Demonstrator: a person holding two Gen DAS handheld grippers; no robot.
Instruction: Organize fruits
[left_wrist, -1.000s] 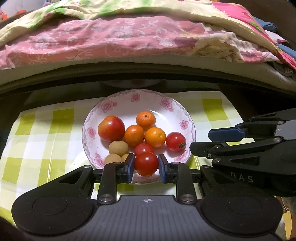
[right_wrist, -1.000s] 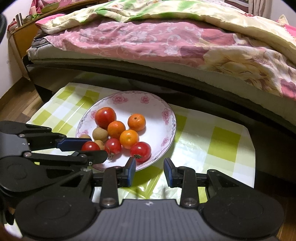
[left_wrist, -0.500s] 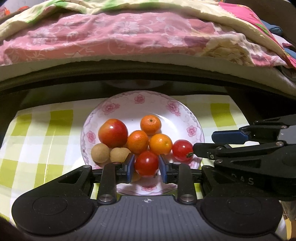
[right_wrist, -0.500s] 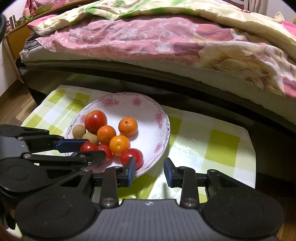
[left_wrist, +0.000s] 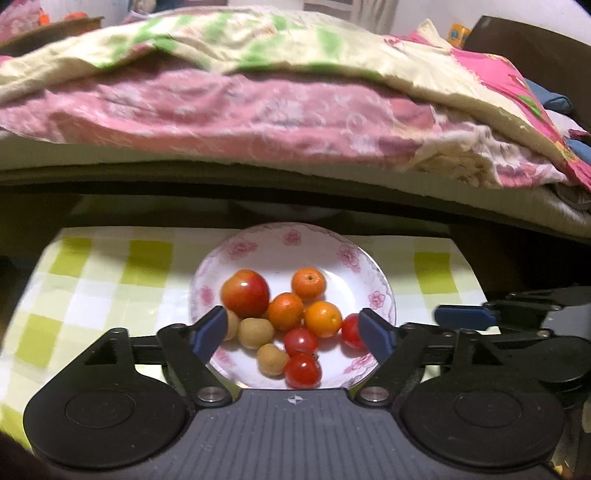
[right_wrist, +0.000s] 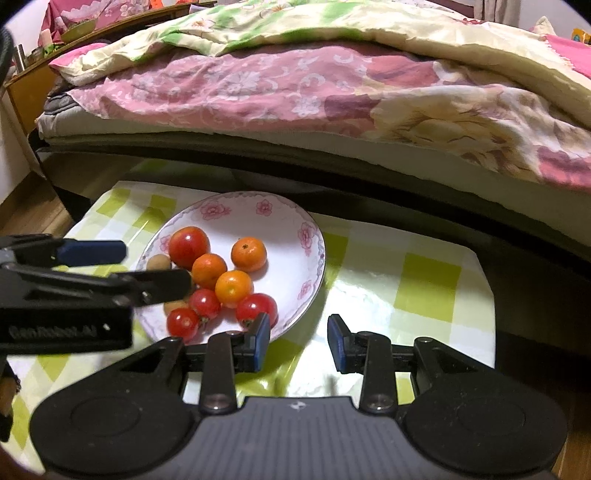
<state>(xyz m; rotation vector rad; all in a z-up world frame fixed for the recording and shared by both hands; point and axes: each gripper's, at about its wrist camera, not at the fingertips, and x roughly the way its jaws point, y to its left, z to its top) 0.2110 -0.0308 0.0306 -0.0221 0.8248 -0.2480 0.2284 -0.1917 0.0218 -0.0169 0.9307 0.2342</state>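
Both claws hang open and empty: the left claw (left_wrist: 293, 328) spread wide over a floral plate (left_wrist: 280, 240) at centre frame, the right claw (right_wrist: 298, 338) beside its rim. All visible fruit sits piled there, cherry tomatoes (left_wrist: 302, 370), mandarins (left_wrist: 308, 284), longans (left_wrist: 255, 333); sorting appears nearly finished.

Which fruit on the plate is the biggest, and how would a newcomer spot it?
Find the white floral-rimmed plate on the green-checked tablecloth. At the far left of the fruit pile sits the large red-orange tomato, clearly bigger than the small oranges and cherry tomatoes beside it.
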